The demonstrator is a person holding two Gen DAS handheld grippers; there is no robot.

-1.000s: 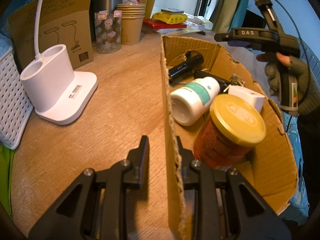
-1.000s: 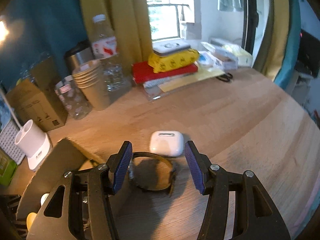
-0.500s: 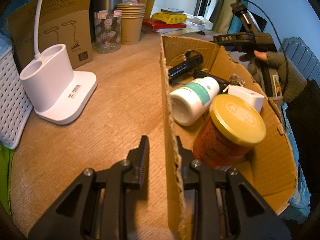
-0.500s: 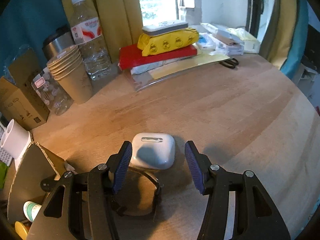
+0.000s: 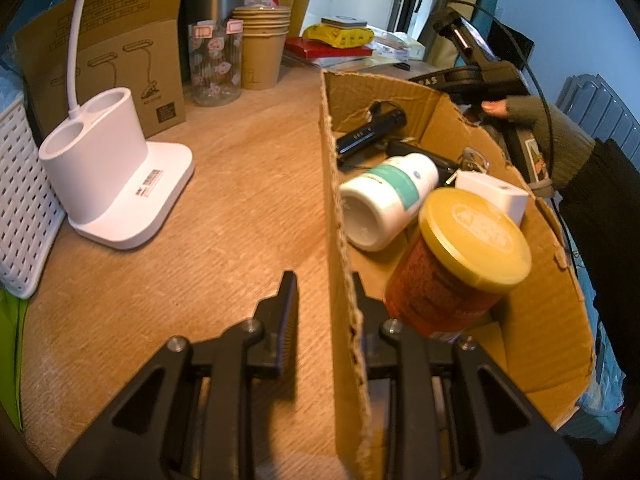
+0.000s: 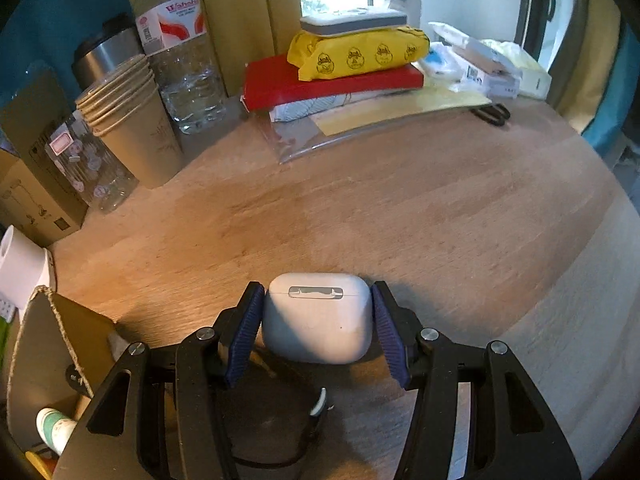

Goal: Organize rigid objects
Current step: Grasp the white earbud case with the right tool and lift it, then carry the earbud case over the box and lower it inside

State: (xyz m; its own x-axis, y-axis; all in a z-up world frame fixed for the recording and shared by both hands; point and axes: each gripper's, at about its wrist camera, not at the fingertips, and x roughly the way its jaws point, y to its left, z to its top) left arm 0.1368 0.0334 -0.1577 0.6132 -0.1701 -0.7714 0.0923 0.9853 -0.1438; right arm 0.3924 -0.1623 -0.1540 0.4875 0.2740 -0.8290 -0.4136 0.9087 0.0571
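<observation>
Right gripper (image 6: 316,320): blue-padded fingers (image 6: 244,332) parted to either side of the white earbud case (image 6: 316,316), a sliver of gap at each flank, not yet squeezing; case flat on the wooden table (image 6: 440,220), no legible marking on its lid. A second ago farther ahead of the tips, now between them. Under the jaws, a dark band, blurred. Bare table ahead and to the right, up to the curved edge. Beyond: water bottle (image 6: 176,40) with a red label reading roughly "Wahaha", paper cups (image 6: 132,120), yellow duck-print pack (image 6: 356,54).

Left gripper (image 5: 324,300): clamped on the cardboard box wall (image 5: 340,240), unchanged. Inside the box: yellow-lidded jar (image 5: 460,264), white bottle (image 5: 384,200), black flashlight (image 5: 370,132). "AS" readable on the far gripper body.
</observation>
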